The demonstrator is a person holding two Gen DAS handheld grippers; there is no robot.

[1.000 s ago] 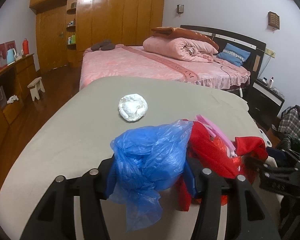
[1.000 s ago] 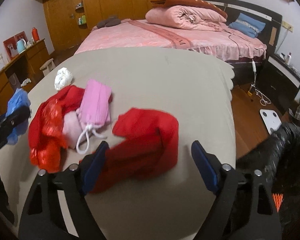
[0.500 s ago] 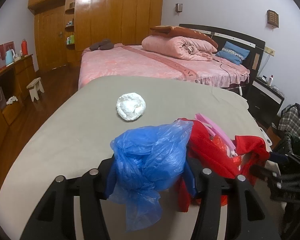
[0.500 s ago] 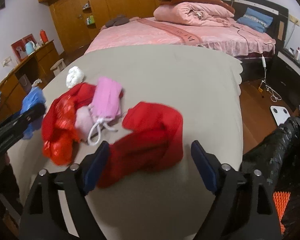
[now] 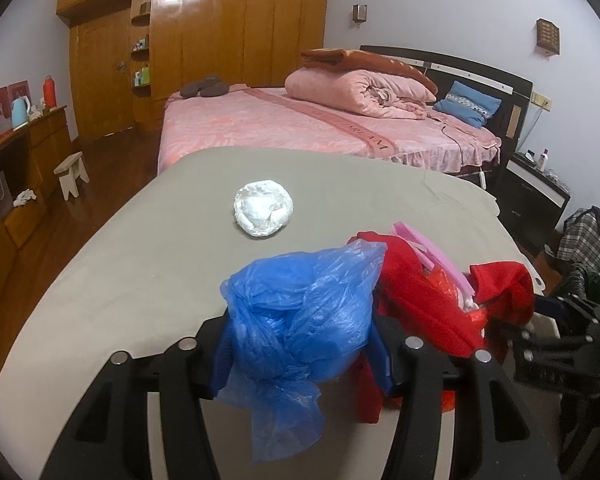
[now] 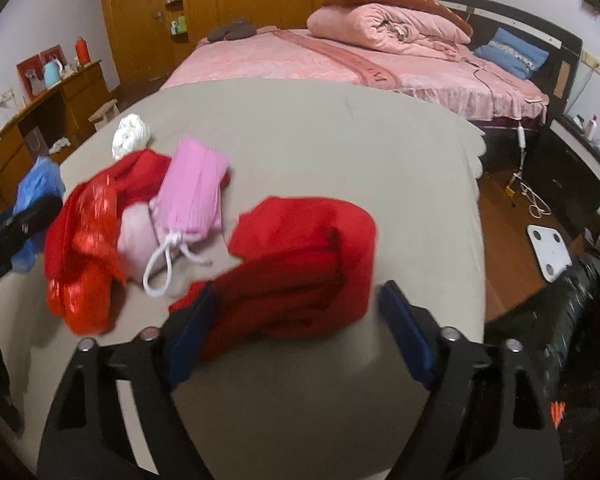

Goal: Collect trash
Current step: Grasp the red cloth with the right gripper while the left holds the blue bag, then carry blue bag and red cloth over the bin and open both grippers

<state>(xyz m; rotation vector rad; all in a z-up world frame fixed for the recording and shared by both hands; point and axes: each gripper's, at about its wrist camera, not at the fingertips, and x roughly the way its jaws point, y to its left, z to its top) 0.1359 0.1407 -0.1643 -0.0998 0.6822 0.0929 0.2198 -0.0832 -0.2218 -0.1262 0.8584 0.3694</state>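
- Two tools are out over the desk, one in each hand.
- Left tool squeezes a blue plastic bag between its pads. The bag is scrunched up and a loose end hangs down under it.
- Right tool has a red cloth thing between its pads. The jaws have just been closing. The left pad touches the cloth, but the right pad has a gap beside it, so the cloth is not squeezed yet.
- Next to the red cloth thing lies a pile: a shiny red bag, a pink mask with white loops, and something soft and pale pink.
- A white paper ball sits alone, farther up the desk.
- What could go wrong: the cloth is soft and floppy. If the right tool only pinches an edge, I think it may slip out when lifted.
- The mask loops lie just beside the cloth. They might get caught and drag the mask along.
- The blue bag is slippery and could slide out if the left tool lets go a little.
- The desk has a smooth gray-tan cover.
- Behind it is a bed with pink covers and a rolled pink blanket.
- Big wooden closets fill the back wall, and the floor is dark wood.
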